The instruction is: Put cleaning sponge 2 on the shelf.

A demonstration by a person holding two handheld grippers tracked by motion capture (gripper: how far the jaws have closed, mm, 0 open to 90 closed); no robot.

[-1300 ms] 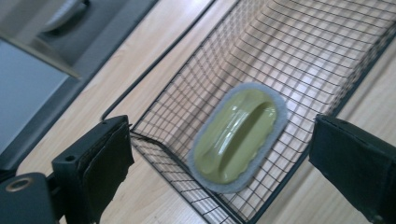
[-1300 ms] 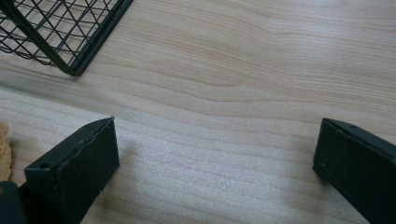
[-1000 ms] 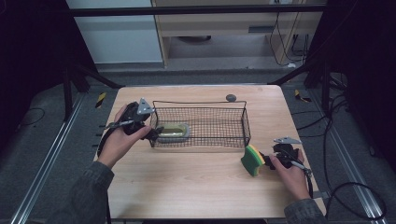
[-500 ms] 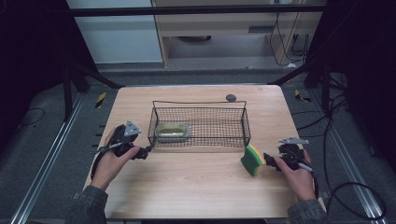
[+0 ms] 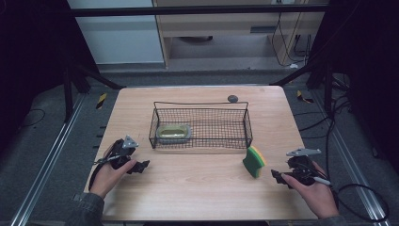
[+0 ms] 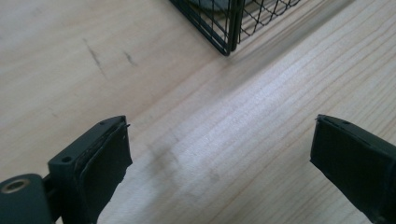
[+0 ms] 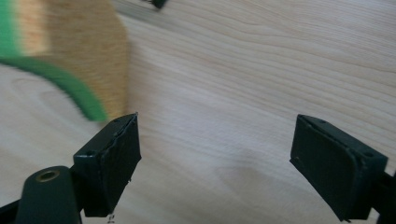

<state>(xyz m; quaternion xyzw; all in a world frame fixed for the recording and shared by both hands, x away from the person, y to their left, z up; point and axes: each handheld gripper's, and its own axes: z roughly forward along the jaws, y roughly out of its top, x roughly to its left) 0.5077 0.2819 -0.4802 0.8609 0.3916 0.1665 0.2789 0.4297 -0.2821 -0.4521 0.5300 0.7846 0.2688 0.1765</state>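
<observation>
The left tool (image 5: 141,166) is held released over bare bench (image 5: 197,188), near the left end of the wire basket (image 5: 201,123), in which a soap dish (image 5: 173,133) is seen. The right tool (image 5: 278,177) is likewise released, with nothing gripped; the sponge (image 5: 254,161) is stood on edge just beside it, apart from its jaws.

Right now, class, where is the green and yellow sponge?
In the high view the sponge stands on edge on the table, just off the wire basket's near right corner, left of the right gripper.
</observation>
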